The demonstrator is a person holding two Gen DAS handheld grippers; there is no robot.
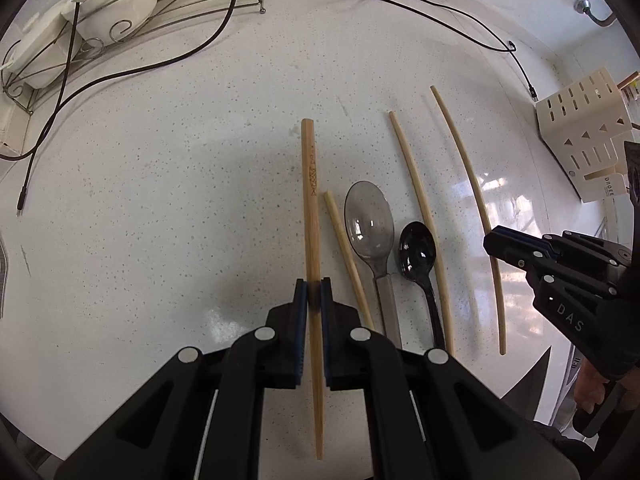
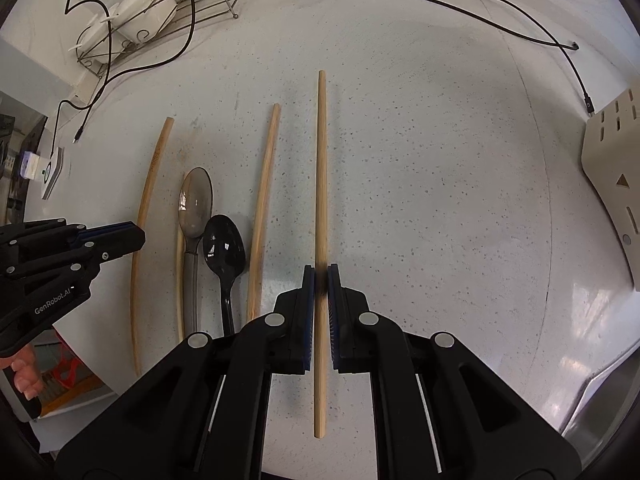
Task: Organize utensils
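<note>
Utensils lie in a loose row on the speckled white counter (image 1: 160,200), and you have a chopstick pinched in each gripper. Your left gripper (image 1: 314,292) is clamped on the engraved chopstick (image 1: 311,184), the one with a small pattern burned into its upper part; the stick runs straight away from the camera between the blue pads, its far end out over the counter and its near end passing back under the jaws. Your right gripper (image 2: 321,276) is clenched on a plain chopstick (image 2: 321,160), held the same way, lengthwise between the pads.

In the left wrist view, just right of the held stick, you see a shorter-looking chopstick (image 1: 348,256) lying at a slant, then the clear grey spoon (image 1: 368,220) and the black spoon (image 1: 418,252) side by side with bowls facing up, their handles running back toward you. A further chopstick (image 1: 420,216) lies just beside the black spoon. The long stick (image 1: 472,200) beyond it is the one in your right gripper (image 1: 496,244), which enters from the right edge.

At the back left a wire rack (image 1: 120,28) holds white dishes, with black cables (image 1: 200,40) trailing across the counter. A cream slotted knife block (image 1: 580,136) stands at the right edge. In the right wrist view part of a hand (image 2: 26,376) shows beneath the left gripper's body.
</note>
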